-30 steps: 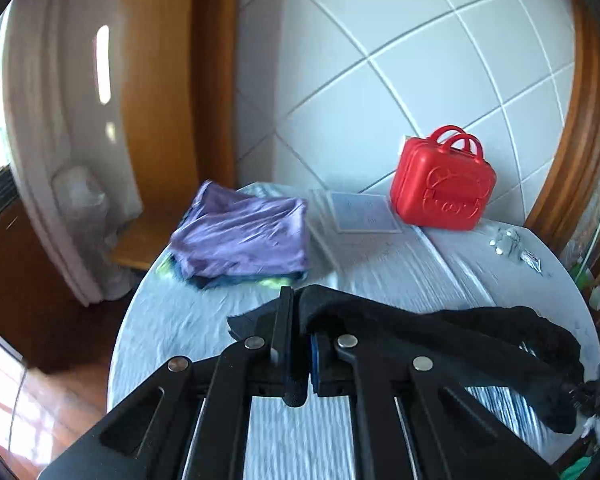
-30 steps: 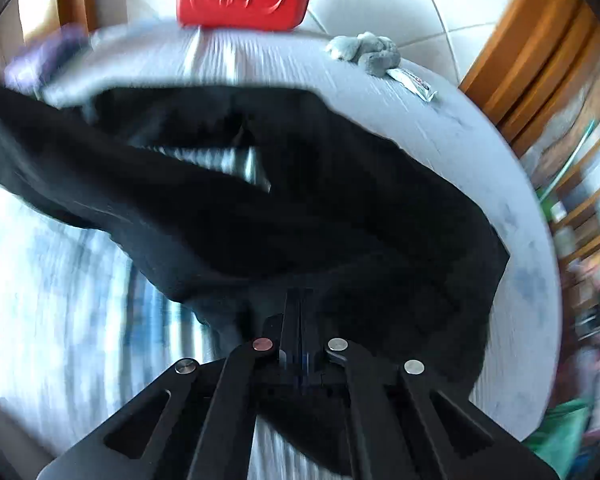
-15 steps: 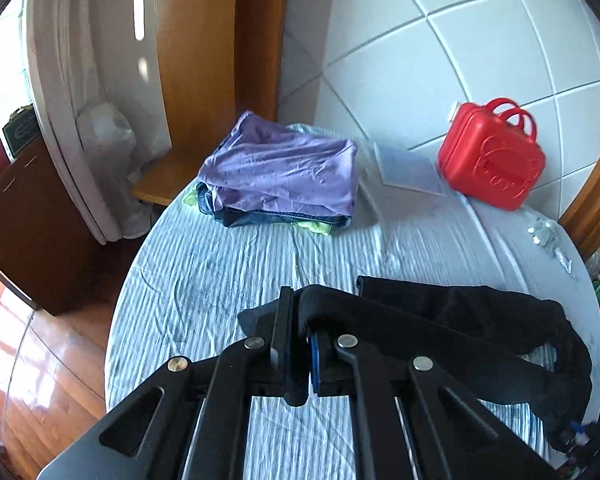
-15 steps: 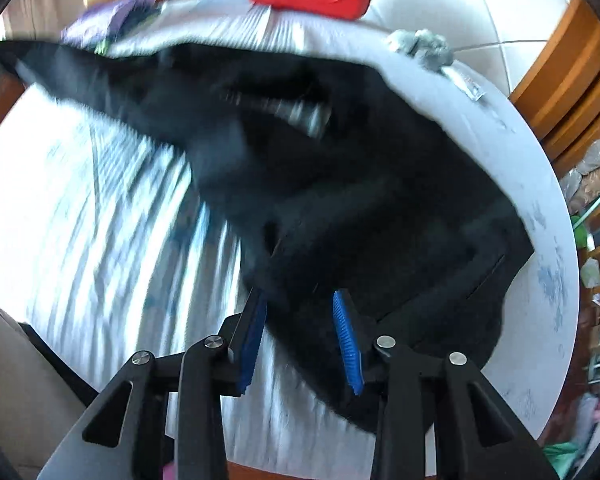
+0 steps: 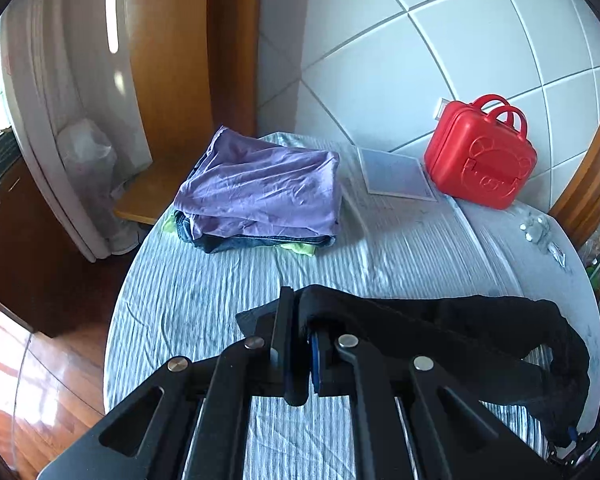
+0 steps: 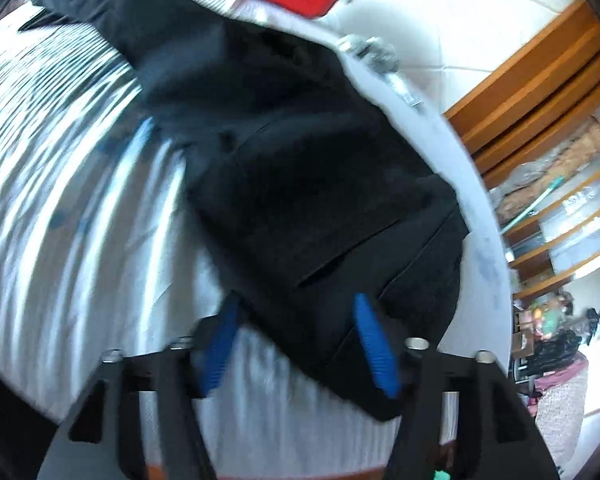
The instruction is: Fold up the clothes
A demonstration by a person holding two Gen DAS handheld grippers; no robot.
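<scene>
Left claw (image 5: pixel 297 344) is pressed together on one end of a black garment (image 5: pixel 440 332), pinching the cloth between its blue pads above the striped counter (image 5: pixel 203 304). Right claw (image 6: pixel 295 344) is spread wide, its blue fingers (image 6: pixel 374 346) standing either side of the garment's near edge with nothing gripped between them. The black garment lies mostly on the counter, and its long axis runs from the left claw's pinch away toward the right side, where the wider, flatter part sits just ahead of the right claw. So the free end is nearer the right hand, and any fold that brings one end over the other seems to depend on that claw taking hold of the edge in front of it; whether this spread claw comes before such a grip or after a release, the pictures cannot settle. The left wrist view shows what the other does not: a stack of folded clothes (image 5: pixel 259 196), purple on top, well apart at the far side, with a red case (image 5: pixel 480 160) and a flat card (image 5: pixel 396 176) beside it. The right wrist view, though blurred, shows the garment's broad body and seams, and small grey objects (image 6: pixel 370 52) near the counter's far rim.
</scene>
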